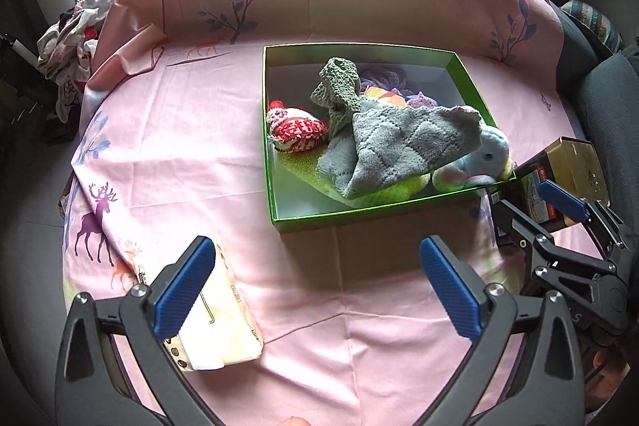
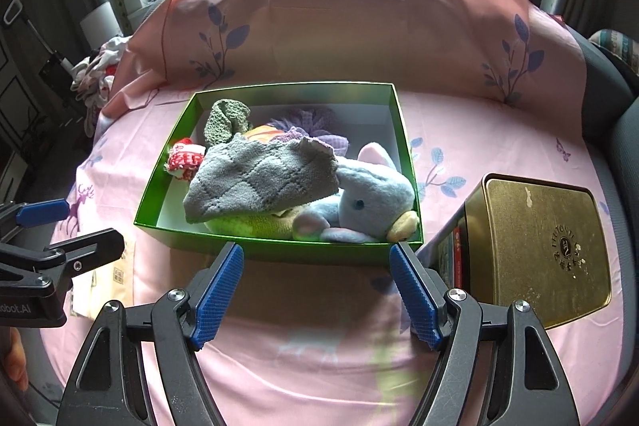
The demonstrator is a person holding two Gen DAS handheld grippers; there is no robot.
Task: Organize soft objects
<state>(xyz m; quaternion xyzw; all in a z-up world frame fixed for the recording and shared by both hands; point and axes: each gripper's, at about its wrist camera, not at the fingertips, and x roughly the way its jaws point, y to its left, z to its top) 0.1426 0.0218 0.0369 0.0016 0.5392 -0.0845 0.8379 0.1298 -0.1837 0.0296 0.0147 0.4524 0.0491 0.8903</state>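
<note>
1. One green box [image 2: 403, 130] on the pink sheet [image 2: 303, 358] holds one grey cloth [image 2: 259, 182] and one blue plush [image 2: 371, 198].
2. Left gripper [image 1: 317, 286] and right gripper [image 2: 317, 290] hang before it, jaws apart, empty.
3. One gold tin [image 2: 547, 246] beside.

Black tongs [image 2: 315, 290], blue ribbed pads [image 2: 217, 294], silver screws

Left tool [image 1: 315, 268] agape, right tool [image 2: 316, 276] agape, empty
</note>
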